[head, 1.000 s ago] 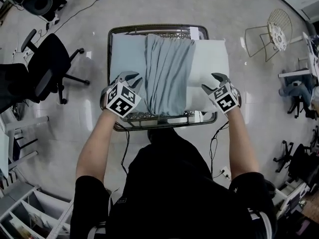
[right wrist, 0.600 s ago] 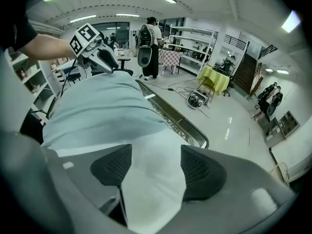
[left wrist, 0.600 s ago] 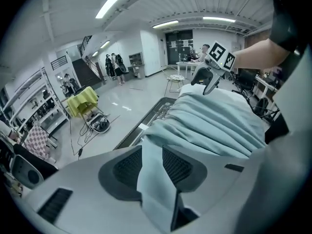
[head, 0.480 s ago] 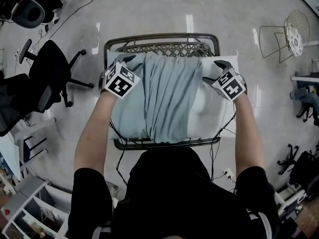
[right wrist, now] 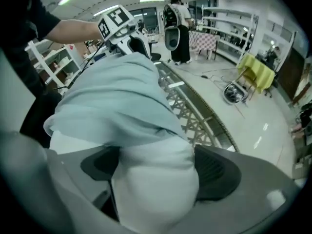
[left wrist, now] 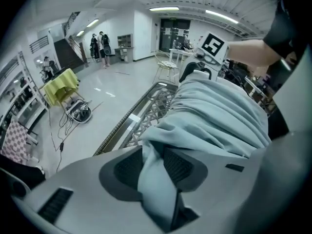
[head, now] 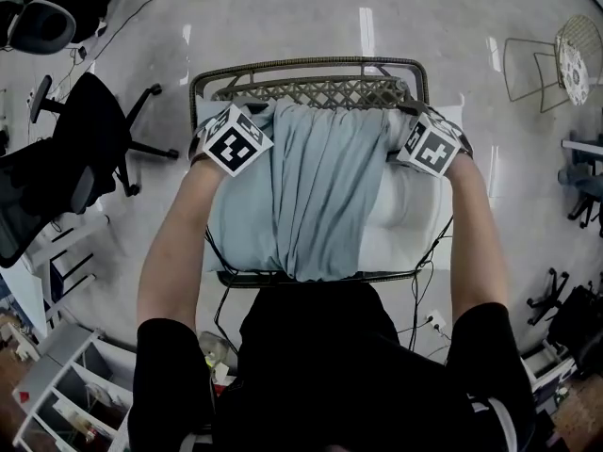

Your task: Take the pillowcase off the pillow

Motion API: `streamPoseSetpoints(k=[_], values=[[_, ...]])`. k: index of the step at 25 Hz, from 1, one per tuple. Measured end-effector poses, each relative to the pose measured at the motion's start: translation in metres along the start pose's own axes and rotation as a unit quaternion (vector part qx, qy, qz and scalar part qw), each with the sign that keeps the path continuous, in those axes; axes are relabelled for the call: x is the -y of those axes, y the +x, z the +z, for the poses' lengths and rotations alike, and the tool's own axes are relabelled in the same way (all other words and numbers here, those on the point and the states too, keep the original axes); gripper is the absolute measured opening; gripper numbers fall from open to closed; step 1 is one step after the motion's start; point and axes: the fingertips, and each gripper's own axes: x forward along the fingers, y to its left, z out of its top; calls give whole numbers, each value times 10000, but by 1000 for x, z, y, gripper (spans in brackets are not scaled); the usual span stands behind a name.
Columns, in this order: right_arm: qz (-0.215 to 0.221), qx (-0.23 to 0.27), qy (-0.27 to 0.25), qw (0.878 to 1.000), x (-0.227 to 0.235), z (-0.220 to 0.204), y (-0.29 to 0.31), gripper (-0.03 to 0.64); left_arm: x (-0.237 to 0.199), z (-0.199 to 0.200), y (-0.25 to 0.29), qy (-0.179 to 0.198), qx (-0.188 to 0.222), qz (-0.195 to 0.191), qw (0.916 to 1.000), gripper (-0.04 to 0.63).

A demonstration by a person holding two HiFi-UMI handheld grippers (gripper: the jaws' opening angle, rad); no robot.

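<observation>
1. Jaws of left gripper (left wrist: 155, 162): narrowly apart, just been opening, with a fold of the light blue cloth pillowcase (left wrist: 214, 116) between the ribbed pads.
2. Jaws of right gripper (right wrist: 156, 167): spread wide, just been opening, with a corner of the plump white pillow (right wrist: 156, 194) filling the gap.
3. Both pointing steeply down, one at each far corner of the pillow.
4. Pillowcase bunched in long folds over the pillow's left and middle; right part bare.
5. Pillow flat on the dark metal lattice-topped counter (head: 311, 92), over a pale glossy floor (head: 283, 17).
6. Black office chair (head: 89, 130) off to the left, wire chair (head: 565, 59) far right.
</observation>
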Motion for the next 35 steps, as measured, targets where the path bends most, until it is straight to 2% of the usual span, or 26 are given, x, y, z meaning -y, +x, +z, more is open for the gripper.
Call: streamPoseSetpoints(k=[1, 3, 5, 7, 10, 22, 26, 27, 28, 31, 35], values=[[241, -235, -12, 9994, -6, -1, 8, 495, 2, -2, 1, 163, -115, -37, 9998, 118], [485, -615, -80, 9969, -14, -3, 14, 425, 1, -7, -1, 501, -367, 33, 9981, 21], [485, -689, -54, 9964, -15, -7, 9, 367, -5, -17, -8, 642, -541, 168, 9963, 6], [494, -482, 245, 9973, -16, -14, 3, 335, -15, -33, -20, 499, -540, 235, 9970, 6], [487, -190, 618, 9967, -17, -22, -5, 313, -23, -53, -41, 114, -285, 150, 9994, 6], [567, -12, 845, 9948, -37, -20, -20, 265, -28, -112, -82, 98, -76, 17, 9999, 6], [512, -98, 575, 9970, -45, -16, -31, 263, -22, -109, -99, 16, 374, -126, 9992, 6], [420, -172, 455, 9979, -44, -13, -34, 284, -27, -107, -104, -80, 526, -76, 9986, 12], [321, -261, 353, 9985, -43, -10, -35, 300, -37, -106, -110, -192, 623, 70, 9978, 46], [187, -469, 164, 9986, -35, -3, -31, 320, -70, -123, -115, -282, 413, 527, 9974, 77], [427, -561, 184, 9973, -30, 2, -24, 365, -81, -141, -87, -255, 115, 237, 9993, 158]])
